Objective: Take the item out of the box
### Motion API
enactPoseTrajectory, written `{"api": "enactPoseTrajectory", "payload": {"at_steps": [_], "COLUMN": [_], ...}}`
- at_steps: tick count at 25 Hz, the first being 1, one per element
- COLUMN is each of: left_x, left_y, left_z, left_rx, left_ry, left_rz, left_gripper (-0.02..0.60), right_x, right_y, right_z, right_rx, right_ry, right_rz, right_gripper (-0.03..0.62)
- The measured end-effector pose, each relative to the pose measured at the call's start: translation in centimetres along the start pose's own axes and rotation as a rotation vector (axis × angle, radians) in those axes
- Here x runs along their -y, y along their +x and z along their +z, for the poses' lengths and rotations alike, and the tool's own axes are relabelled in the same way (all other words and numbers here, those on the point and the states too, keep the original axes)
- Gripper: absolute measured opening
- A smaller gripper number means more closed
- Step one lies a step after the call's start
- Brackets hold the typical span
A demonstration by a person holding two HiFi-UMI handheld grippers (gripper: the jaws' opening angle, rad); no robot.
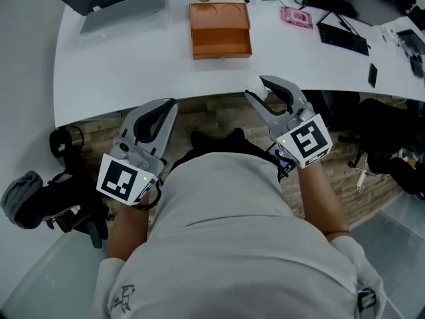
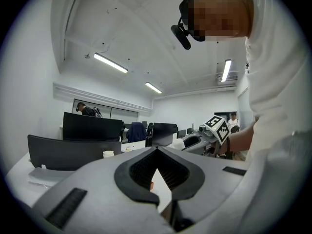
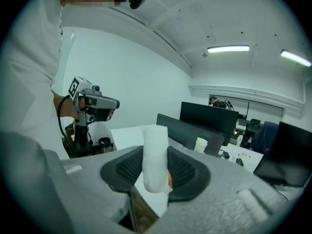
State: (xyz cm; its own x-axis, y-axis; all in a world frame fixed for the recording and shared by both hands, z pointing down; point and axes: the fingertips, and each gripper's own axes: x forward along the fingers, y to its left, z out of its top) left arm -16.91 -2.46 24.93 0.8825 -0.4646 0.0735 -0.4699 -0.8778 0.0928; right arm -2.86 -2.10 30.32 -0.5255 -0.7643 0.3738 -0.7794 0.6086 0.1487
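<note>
Right gripper [image 3: 156, 172] grips white item [image 3: 155, 150] standing upright.

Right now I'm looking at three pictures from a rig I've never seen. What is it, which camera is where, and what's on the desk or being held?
There is no robot here. A person holds a grey two-jaw gripper in each hand. The head view looks steeply down from a camera on the person's head. The left gripper view and right gripper view come from cameras riding on each gripper, looking along its jaws.

On the curved white desk sit an orange-brown cardboard box, a black keyboard and a small pink item.

The right gripper is closed on a white roll-like item near the desk's front edge. The left gripper has its jaws together, with nothing between them.
</note>
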Motion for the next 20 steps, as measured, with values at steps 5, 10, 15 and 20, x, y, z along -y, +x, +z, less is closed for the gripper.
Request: {"api": "enactPoseTrajectory", "payload": {"at_steps": [5,10,15,20], "left_x": [2.6,5.2,9.4,13.9], "left_y": [1.4,3.2,5.3,6.9], "left_z": [0.8,1.0,0.4,-0.1], "left_rx": [0.015,0.024,0.021,0.016], "left_ry": [0.006,0.0,-0.007,-0.005], "left_rz": [-0.01,0.008,0.03,0.053], "left_gripper": [-0.002,-0.002,-0.002,-0.002], "right_x": [-0.1,0.9,2.0,2.8], "right_y": [-2.6,-5.1,-9.1,-13.3], "right_z": [-0.4,-1.8,-3.9,-5.5], "right_rx": [-0.01,-0.013,0.002,0.021], "right_ry": [0.008,0.014,0.023,0.023], "right_rz": [0.014,0.041,0.062,0.086], "right_gripper": [0.144,0.144,0.144,0.144]}}
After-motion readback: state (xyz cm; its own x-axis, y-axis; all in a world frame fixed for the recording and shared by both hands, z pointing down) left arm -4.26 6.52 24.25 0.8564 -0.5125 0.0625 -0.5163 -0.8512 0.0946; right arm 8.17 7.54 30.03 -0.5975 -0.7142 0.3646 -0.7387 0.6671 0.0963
